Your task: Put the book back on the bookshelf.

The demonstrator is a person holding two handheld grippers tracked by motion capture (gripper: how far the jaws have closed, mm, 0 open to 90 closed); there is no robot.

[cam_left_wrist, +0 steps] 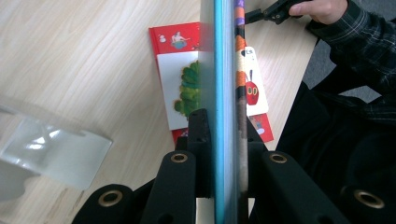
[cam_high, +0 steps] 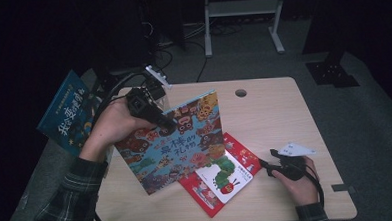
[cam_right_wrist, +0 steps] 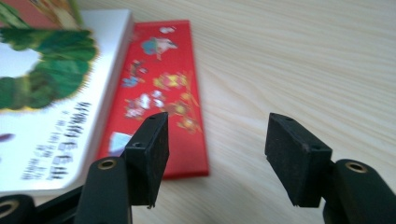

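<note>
Pale matt wood-grain counter (cam_high: 279, 117); glossy paper cover on colourful monster picture book (cam_high: 178, 141); smooth shiny red paper book (cam_right_wrist: 163, 79); matt black plastic right tool (cam_right_wrist: 217, 144) pads.

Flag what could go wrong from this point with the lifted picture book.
1. The left tool pinches the big picture book only near one edge, so it may swing or slip out.
2. Its lower edge seems to rest on the caterpillar book and could drag it across the red book.
3. The open right tool holds nothing, so the book gets no support.

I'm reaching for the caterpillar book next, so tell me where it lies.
In the high view the caterpillar book lies flat on the red book, near the table's front edge, between the lifted colourful book and the right gripper.
</note>
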